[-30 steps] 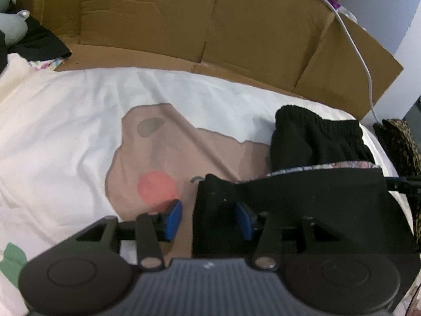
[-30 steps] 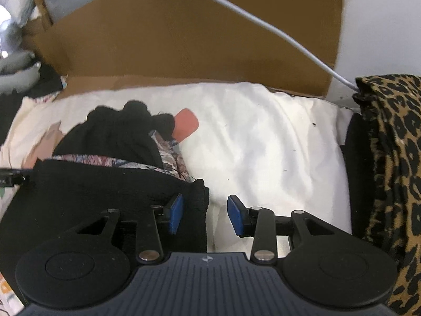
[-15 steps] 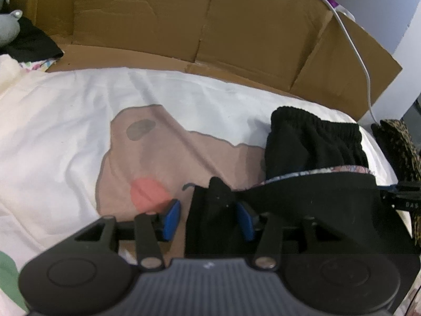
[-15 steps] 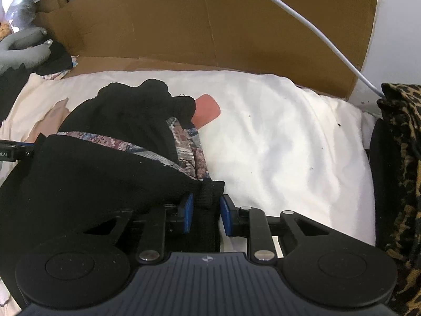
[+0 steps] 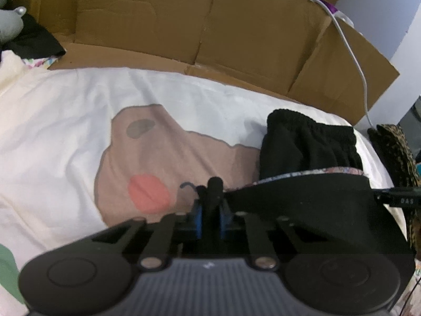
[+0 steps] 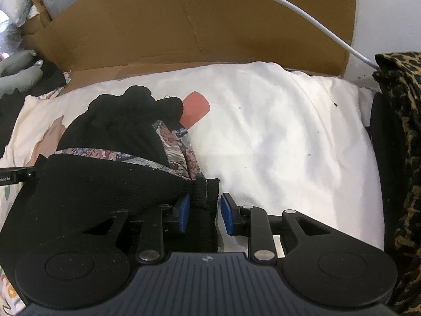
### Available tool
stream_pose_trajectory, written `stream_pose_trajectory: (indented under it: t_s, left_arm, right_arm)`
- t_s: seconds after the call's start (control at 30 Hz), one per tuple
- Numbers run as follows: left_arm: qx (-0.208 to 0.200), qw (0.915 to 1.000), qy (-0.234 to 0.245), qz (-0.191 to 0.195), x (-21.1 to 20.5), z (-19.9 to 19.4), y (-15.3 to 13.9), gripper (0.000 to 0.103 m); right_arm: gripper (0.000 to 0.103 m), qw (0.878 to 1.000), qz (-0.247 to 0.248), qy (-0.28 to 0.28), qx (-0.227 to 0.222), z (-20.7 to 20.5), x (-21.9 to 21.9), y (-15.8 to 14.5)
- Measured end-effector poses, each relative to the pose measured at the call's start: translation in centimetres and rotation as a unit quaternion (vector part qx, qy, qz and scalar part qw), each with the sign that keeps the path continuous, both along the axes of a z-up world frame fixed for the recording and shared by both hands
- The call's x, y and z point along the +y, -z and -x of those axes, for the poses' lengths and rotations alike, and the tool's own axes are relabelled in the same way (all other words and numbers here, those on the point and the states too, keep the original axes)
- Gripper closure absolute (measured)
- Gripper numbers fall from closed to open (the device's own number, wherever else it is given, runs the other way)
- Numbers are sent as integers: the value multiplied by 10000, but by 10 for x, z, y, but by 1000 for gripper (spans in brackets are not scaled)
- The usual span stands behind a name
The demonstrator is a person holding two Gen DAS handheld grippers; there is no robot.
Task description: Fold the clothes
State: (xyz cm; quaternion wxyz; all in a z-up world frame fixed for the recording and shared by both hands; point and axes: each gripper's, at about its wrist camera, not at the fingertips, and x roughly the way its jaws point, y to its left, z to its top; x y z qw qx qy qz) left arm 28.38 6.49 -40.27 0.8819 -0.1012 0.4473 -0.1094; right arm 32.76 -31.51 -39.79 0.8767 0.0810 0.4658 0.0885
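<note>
Black knit cloth (image 5: pixel 310 205) lies bunched on the white sheet (image 5: pixel 65 121), stretched between both tools. The left gripper (image 5: pixel 210 220) is closing, its blue pads pinching a thick fold. The right gripper (image 6: pixel 204 214) is closing too, with the soft cloth edge between its pads. Brown cardboard (image 6: pixel 200 23) stands beyond them.

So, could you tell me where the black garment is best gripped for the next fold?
At its two near corners, coming from the near edge. The black garment lies flat with thin hems there. The left gripper is closing on one bunched corner, pads pressing it. The right gripper is closing too, with the other corner between its pads, the right pad not yet touching.
</note>
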Motion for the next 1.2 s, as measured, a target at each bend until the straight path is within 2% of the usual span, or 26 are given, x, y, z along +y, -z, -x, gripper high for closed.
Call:
stream_pose_trajectory:
  t_s: [0.1,0.13,0.47,0.83,1.0,1.2]
  left_arm:
    - [-50,10000,-47,48,3,3,-4,94]
    - [-71,9999,-72,75,4,4,-5,95]
    - [-488,9984,-63,292,18,21,-36,95]
    - [-763,9962,1,425,15,28,-61,96]
    - [-902,9947,-7,500,10,18,-76,96]
    - [-944,9945,-60,454,3,-7,-81,96]
  right_arm:
    - [95,10000,40,-24,-56,1,1,-4]
    - [96,9999,61,2,-90,3,0,-6]
    - [99,9970,20,503,-594,34,-16,-37]
    - [100,9927,100,575,-1056,55,-16,-64]
    - [101,9906,86,683,-1182,55,-18,-77]
    - [101,9890,179,770,-1249,38,-22,-85]
